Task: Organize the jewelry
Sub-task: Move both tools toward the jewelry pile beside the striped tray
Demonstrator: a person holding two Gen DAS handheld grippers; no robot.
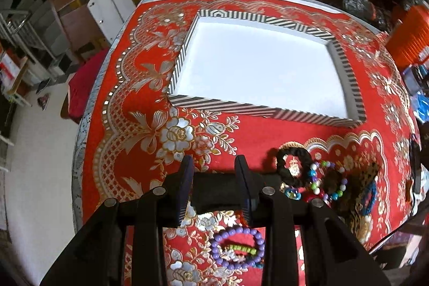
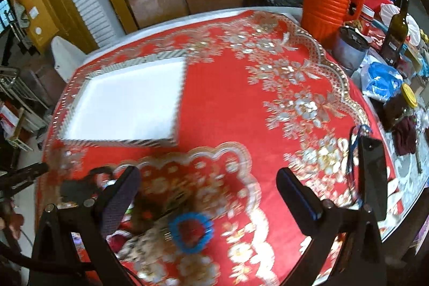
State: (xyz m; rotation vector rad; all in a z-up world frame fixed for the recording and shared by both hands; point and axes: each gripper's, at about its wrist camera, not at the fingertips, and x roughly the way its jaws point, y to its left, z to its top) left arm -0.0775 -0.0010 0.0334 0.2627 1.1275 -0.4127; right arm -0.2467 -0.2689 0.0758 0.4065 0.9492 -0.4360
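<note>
Hovering right fingers (image 2: 209, 184) spread wide, empty, blue bracelet (image 2: 191, 233) lying between, left fingers (image 1: 215, 168) parted, empty

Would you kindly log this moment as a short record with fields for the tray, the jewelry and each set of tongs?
surface: red floral tablecloth
tray: striped-rim tray, white inside, nothing in it
jewelry: all on the cloth, none in the tray
items near tray: black scrunchie, multicolour bead bracelet, blue ring
item nearest camera: purple bead bracelet, below the left tongs
left tongs: open, holding nothing
right tongs: wide open, holding nothing, above the blue ring
image quality: right wrist view blurred
</note>
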